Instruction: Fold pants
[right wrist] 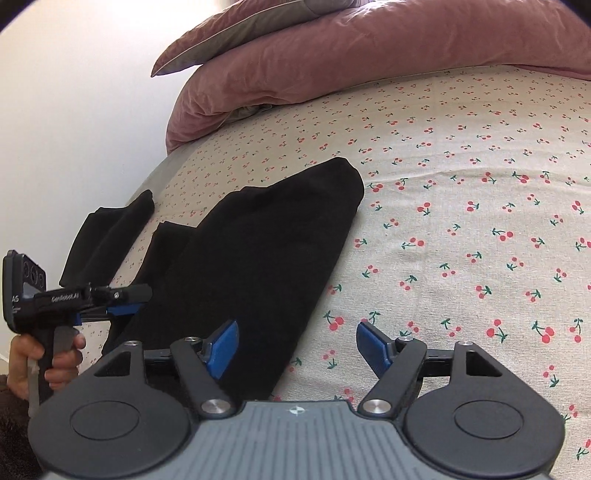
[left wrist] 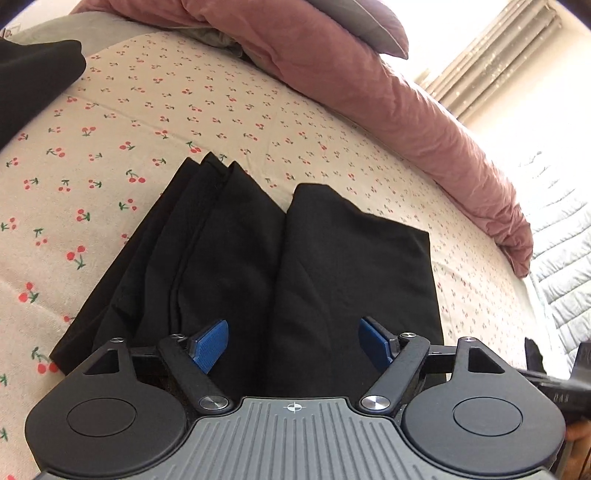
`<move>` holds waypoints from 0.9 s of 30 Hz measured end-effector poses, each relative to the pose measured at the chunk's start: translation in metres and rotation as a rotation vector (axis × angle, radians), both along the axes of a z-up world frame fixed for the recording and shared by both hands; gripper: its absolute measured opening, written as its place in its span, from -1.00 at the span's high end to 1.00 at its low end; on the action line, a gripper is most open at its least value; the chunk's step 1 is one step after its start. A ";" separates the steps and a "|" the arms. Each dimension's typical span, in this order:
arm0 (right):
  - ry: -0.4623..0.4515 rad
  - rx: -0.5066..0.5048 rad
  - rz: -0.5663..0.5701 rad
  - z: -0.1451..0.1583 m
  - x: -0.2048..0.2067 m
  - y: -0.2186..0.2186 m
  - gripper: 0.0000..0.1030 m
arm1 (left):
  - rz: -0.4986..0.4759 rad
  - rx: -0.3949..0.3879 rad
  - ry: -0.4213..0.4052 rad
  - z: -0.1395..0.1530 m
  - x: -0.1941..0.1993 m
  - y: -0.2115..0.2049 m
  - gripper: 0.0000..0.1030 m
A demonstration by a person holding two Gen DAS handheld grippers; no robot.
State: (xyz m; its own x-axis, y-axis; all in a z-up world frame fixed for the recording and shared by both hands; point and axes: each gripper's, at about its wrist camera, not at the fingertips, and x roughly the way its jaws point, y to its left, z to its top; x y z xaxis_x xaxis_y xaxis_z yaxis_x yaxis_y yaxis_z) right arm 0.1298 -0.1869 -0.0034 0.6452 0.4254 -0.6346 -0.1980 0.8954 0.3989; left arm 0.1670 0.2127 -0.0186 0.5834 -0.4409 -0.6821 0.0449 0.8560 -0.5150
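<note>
Black pants (left wrist: 258, 266) lie folded on the cherry-print bedsheet (left wrist: 147, 110), with stacked layers on the left and a folded-over part on the right. My left gripper (left wrist: 293, 345) is open and empty, hovering over the near end of the pants. In the right wrist view the pants (right wrist: 258, 251) stretch away to the upper right. My right gripper (right wrist: 295, 347) is open and empty, over the pants' right edge and the sheet. The left gripper (right wrist: 122, 308) shows at the far left there, held in a hand.
A pink duvet (left wrist: 388, 92) with a grey pillow (left wrist: 369, 26) is piled along the far side of the bed. Another black garment (right wrist: 110, 236) lies near the left edge of the bed. A curtain (left wrist: 498, 55) and bright window are at the right.
</note>
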 end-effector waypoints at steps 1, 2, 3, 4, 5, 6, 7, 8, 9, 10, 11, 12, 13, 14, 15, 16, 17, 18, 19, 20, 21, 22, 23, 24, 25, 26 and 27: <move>0.002 -0.001 0.001 -0.002 0.000 0.001 -0.42 | 0.002 -0.002 -0.012 0.000 0.002 -0.001 -0.32; 0.004 0.000 0.005 -0.003 0.000 0.000 -0.42 | 0.006 -0.003 -0.019 -0.001 0.004 -0.002 -0.23; 0.005 0.004 0.007 -0.004 0.000 0.000 -0.42 | 0.012 -0.008 -0.017 -0.002 0.007 -0.003 -0.03; 0.006 0.012 0.010 -0.006 -0.002 -0.001 -0.42 | 0.014 -0.008 -0.020 -0.003 0.008 -0.005 0.11; 0.006 0.019 0.010 -0.007 -0.002 -0.002 -0.42 | 0.014 -0.002 -0.026 -0.004 0.010 -0.007 0.19; 0.004 0.025 0.008 -0.007 -0.002 -0.002 -0.42 | 0.009 -0.001 -0.031 -0.004 0.011 -0.009 0.34; 0.003 0.030 0.007 -0.007 -0.002 -0.003 -0.42 | 0.002 -0.003 -0.033 -0.004 0.012 -0.010 0.40; 0.001 0.034 0.006 -0.006 -0.001 -0.003 -0.42 | 0.002 -0.003 -0.035 -0.005 0.012 -0.011 0.41; -0.002 0.037 0.005 -0.006 0.000 -0.003 -0.42 | 0.003 0.001 -0.036 -0.005 0.013 -0.012 0.46; -0.003 0.040 0.003 -0.006 0.001 -0.003 -0.42 | 0.003 0.008 -0.038 -0.004 0.013 -0.013 0.47; -0.004 0.045 -0.001 -0.007 0.001 -0.002 -0.42 | 0.003 0.010 -0.041 -0.002 0.012 -0.014 0.47; -0.004 0.050 -0.004 -0.007 0.002 -0.002 -0.42 | -0.002 0.009 -0.046 -0.001 0.012 -0.014 0.47; -0.002 0.055 -0.006 -0.008 0.002 -0.002 -0.42 | -0.005 0.012 -0.047 -0.001 0.013 -0.014 0.47; 0.002 0.058 -0.004 -0.009 0.004 -0.001 -0.42 | -0.002 0.021 -0.043 -0.002 0.014 -0.014 0.47; 0.004 0.058 -0.003 -0.010 0.004 -0.001 -0.42 | -0.002 0.027 -0.041 -0.003 0.015 -0.015 0.47; 0.007 0.053 -0.004 -0.011 0.005 0.000 -0.42 | -0.001 0.035 -0.041 -0.004 0.015 -0.016 0.47; 0.010 0.050 -0.005 -0.012 0.006 0.001 -0.42 | 0.000 0.045 -0.043 -0.004 0.016 -0.017 0.47; 0.013 0.048 -0.006 -0.014 0.007 0.001 -0.42 | -0.001 0.059 -0.048 -0.004 0.015 -0.020 0.48; 0.018 0.046 -0.008 -0.015 0.007 0.002 -0.42 | -0.001 0.079 -0.057 -0.004 0.015 -0.022 0.57; 0.021 0.045 -0.010 -0.016 0.008 0.002 -0.42 | -0.002 0.106 -0.065 -0.003 0.014 -0.026 0.69; 0.024 0.043 -0.011 -0.017 0.008 0.003 -0.42 | -0.004 0.131 -0.075 -0.002 0.013 -0.029 0.87; 0.024 0.041 -0.013 -0.018 0.008 0.003 -0.42 | -0.003 0.147 -0.089 0.000 0.011 -0.031 0.95; 0.023 0.040 -0.014 -0.018 0.008 0.003 -0.42 | -0.005 0.161 -0.104 0.003 0.010 -0.033 0.96; 0.021 0.039 -0.015 -0.018 0.007 0.004 -0.42 | -0.006 0.181 -0.124 0.009 0.007 -0.034 0.96; 0.019 0.039 -0.016 -0.018 0.007 0.004 -0.42 | -0.010 0.192 -0.142 0.014 0.005 -0.035 0.96; 0.018 0.040 -0.016 -0.018 0.007 0.004 -0.42 | -0.012 0.202 -0.156 0.019 0.004 -0.034 0.96; 0.017 0.041 -0.015 -0.018 0.006 0.004 -0.42 | -0.009 0.208 -0.169 0.025 0.002 -0.030 0.96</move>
State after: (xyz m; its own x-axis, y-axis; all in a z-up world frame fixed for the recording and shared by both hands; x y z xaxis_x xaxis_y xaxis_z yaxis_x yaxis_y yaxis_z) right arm 0.1362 -0.1825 -0.0211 0.6410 0.4414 -0.6279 -0.1776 0.8812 0.4381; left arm 0.1686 0.1827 0.0061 0.6935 -0.3067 -0.6520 0.1230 0.9420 -0.3123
